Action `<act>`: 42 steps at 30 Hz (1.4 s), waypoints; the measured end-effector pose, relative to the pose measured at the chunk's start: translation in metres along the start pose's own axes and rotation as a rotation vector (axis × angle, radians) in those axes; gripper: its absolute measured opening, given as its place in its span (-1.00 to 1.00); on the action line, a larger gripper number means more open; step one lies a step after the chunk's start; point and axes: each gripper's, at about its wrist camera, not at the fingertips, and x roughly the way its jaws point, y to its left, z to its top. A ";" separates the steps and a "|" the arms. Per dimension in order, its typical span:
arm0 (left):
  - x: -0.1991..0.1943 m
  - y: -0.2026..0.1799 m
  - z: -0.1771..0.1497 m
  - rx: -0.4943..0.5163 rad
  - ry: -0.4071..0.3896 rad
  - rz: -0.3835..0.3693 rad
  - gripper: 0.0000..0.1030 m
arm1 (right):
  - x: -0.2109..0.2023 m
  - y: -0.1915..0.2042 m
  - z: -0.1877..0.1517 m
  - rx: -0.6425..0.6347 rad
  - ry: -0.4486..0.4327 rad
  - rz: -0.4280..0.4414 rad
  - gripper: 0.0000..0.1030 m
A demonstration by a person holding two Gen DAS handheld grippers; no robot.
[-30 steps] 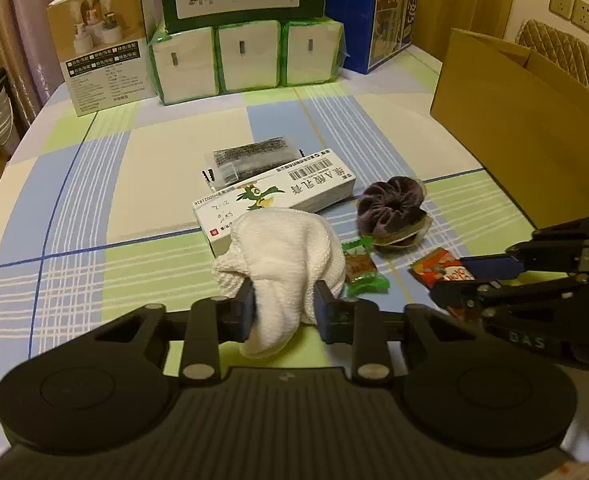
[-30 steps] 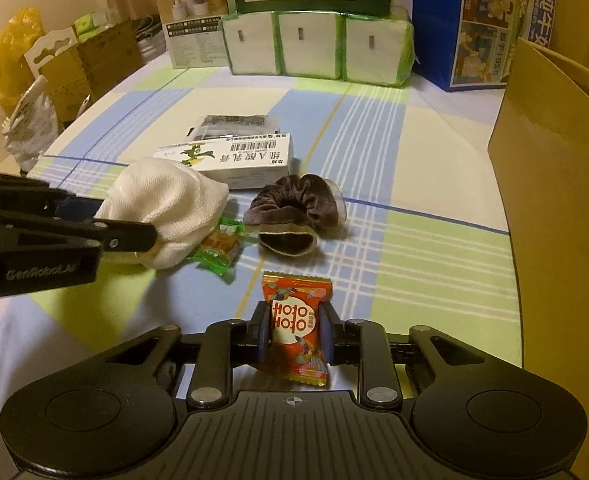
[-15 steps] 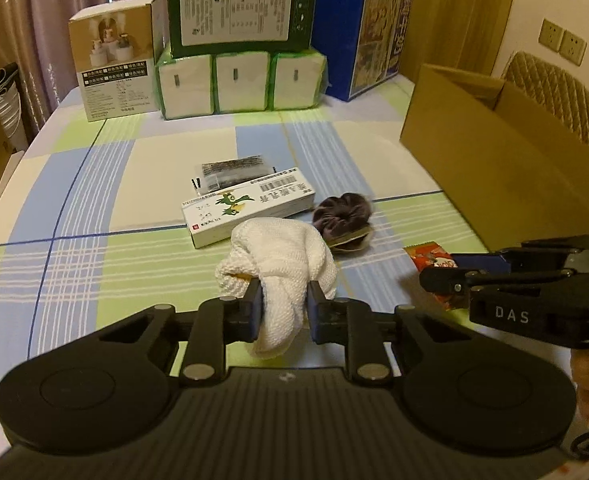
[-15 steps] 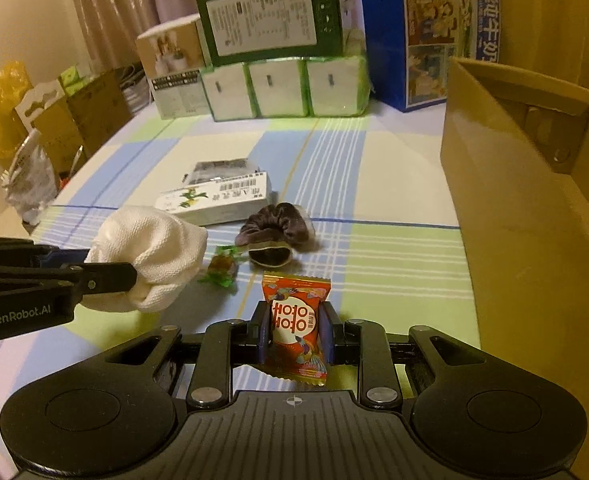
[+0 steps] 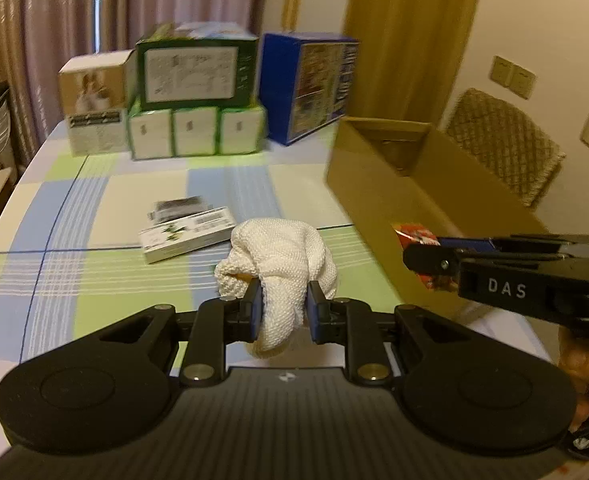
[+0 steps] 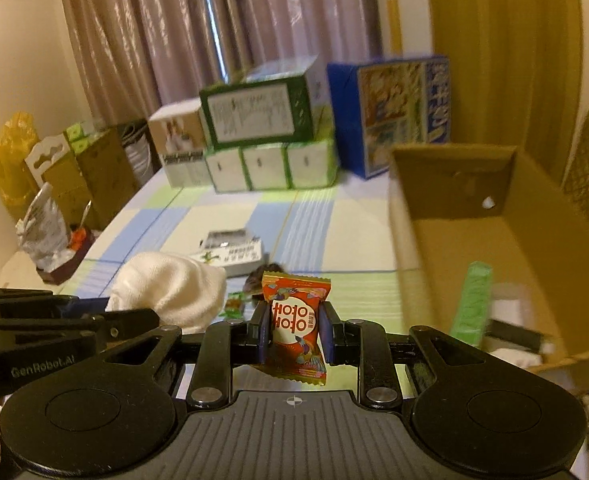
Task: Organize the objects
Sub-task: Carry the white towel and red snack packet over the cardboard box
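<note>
L gripper (image 5: 281,311) clamps a white knit cloth (image 5: 282,264) held above the checked tablecloth (image 5: 94,272), R gripper (image 6: 293,334) pinches a red candy packet (image 6: 296,326) upright, both lifted just beside the open cardboard box (image 6: 454,216).

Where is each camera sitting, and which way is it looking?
Left wrist view: sits on the left gripper, looking forward over the white cloth it holds toward the table and stacked boxes; a bit of hand shows at right.
Right wrist view: sits on the right gripper, looking past its red snack packet toward the cardboard box.
Both views share the cloth, packet, cardboard box, stacked boxes and the other gripper.
</note>
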 end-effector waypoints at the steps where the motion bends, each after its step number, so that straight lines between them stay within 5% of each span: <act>1: -0.004 -0.007 0.001 0.006 0.000 -0.003 -0.65 | -0.008 -0.002 0.001 0.000 -0.007 -0.008 -0.57; 22: -0.030 -0.105 0.014 0.106 -0.029 -0.100 -0.65 | -0.103 -0.081 -0.001 0.077 -0.093 -0.132 -0.56; 42: 0.057 -0.174 0.071 0.185 -0.005 -0.176 -0.64 | -0.096 -0.179 0.044 0.147 -0.117 -0.205 -0.56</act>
